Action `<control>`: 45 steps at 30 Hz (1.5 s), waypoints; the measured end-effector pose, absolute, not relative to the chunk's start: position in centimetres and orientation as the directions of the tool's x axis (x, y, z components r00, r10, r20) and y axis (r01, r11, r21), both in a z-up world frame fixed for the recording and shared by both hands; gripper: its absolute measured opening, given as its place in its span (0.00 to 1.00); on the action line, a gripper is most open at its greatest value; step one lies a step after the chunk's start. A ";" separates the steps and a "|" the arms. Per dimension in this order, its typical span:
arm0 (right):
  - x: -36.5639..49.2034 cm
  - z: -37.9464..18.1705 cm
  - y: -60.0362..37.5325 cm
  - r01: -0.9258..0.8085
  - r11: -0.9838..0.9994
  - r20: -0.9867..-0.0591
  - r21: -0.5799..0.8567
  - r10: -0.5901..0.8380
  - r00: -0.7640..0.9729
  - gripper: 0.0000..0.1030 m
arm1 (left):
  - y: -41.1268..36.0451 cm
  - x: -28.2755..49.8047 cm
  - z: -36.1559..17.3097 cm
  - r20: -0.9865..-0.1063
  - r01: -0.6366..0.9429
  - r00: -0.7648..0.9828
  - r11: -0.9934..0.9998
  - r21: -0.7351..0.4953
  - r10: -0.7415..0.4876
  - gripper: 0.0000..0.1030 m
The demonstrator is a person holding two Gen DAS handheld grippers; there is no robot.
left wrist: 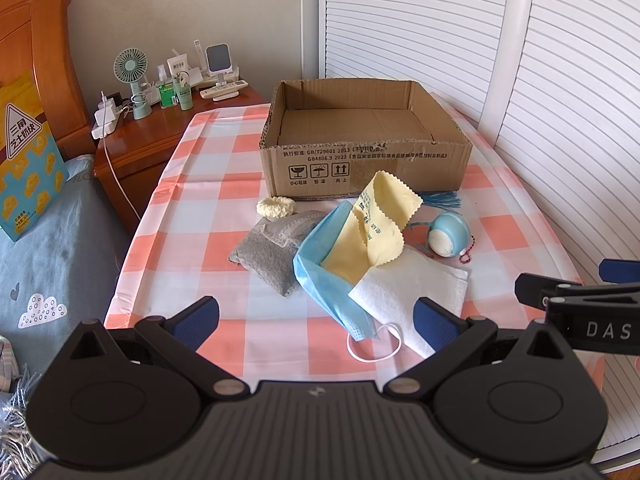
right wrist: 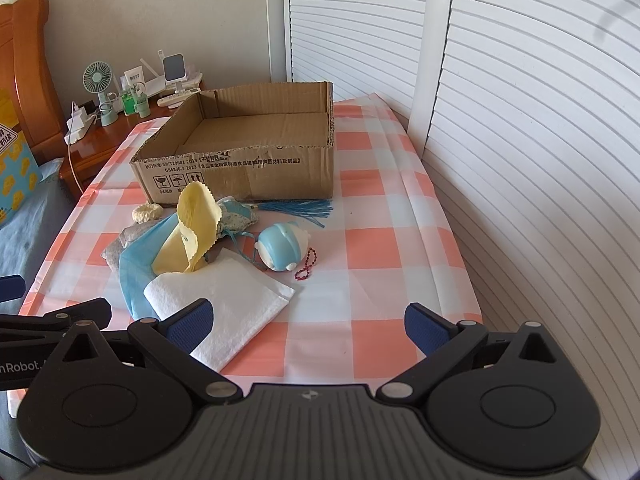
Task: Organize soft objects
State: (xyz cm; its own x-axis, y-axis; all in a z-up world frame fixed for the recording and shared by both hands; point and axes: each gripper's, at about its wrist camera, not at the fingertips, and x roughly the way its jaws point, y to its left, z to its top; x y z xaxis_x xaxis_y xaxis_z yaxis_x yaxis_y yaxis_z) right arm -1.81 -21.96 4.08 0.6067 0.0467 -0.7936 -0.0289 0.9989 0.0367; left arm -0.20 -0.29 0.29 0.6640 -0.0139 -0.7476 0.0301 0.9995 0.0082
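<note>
Two wrist cameras look across the checked worktop (left wrist: 224, 200) toward the cardboard box (left wrist: 360, 164).

The left view sits low at the near edge, facing the box head-on, with the right gripper (left wrist: 560, 280) entering beside it. The right view stands further right, seeing the box at an angle. Both share the box, the pile of soft things before it, and the louvred doors (right wrist: 520, 120) behind.

Sunlight falling across checked tablecloth (left wrist: 224, 168); white louvered doors (left wrist: 440, 32) standing behind; wooden nightstand (left wrist: 148, 136) carrying green desk fan (left wrist: 130, 70); wooden headboard (left wrist: 44, 40) rising left.
</note>
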 end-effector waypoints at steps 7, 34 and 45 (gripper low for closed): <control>-1.5 4.4 -22.1 -0.029 0.999 -0.792 0.034 0.045 0.609 1.00 | -0.3 -0.1 0.7 -0.746 0.034 0.665 0.999 0.006 -0.018 0.99; 0.3 2.9 -21.5 -0.089 0.996 -0.783 0.001 0.056 0.619 1.00 | 0.4 1.8 -1.6 -0.749 0.067 0.662 0.998 0.009 -0.037 0.99; 3.1 -0.3 -22.6 -0.130 0.991 -0.782 0.035 0.108 0.613 1.00 | 2.1 3.4 -3.7 -0.725 0.050 0.688 0.999 -0.002 -0.036 0.99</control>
